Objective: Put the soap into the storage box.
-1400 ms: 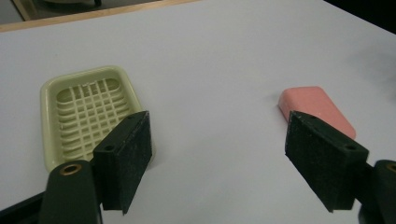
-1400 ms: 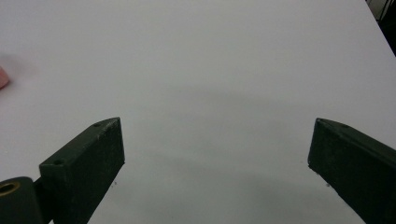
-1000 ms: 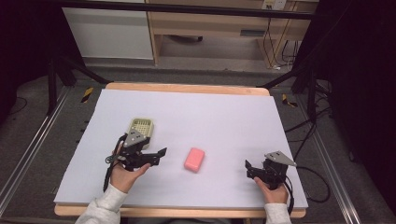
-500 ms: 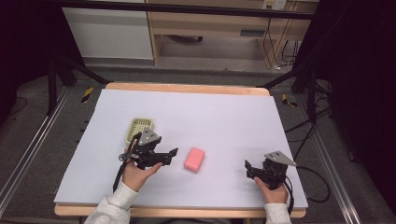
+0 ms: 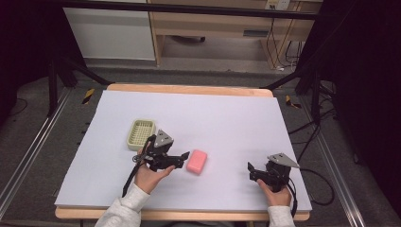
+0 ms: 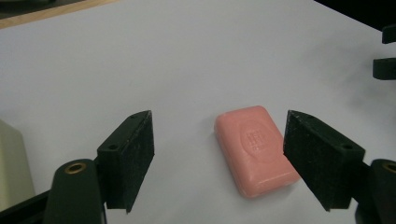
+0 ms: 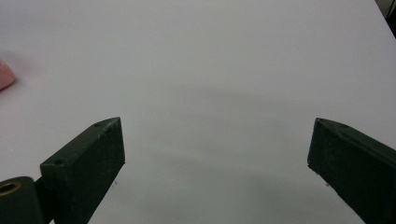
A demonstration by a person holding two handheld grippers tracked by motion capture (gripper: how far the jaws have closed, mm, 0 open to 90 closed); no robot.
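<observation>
High view: the left gripper (image 5: 182,158) has slid from the soap dish (image 5: 141,132) to the pink soap (image 5: 197,161) mid-worktop, jaws narrowing though open; a grasp looks imminent; left gripper view: soap between the pads, untouched; right gripper view: right gripper (image 7: 215,163) open, idle.

High view: white table sheet (image 5: 227,118) evenly bright under overhead light, frame edges and upper corners falling to black. Gripper views softer, slightly grainy; faint diffuse shadows, no glare. Right gripper view: lower half dimmer, near jaws blurred.
</observation>
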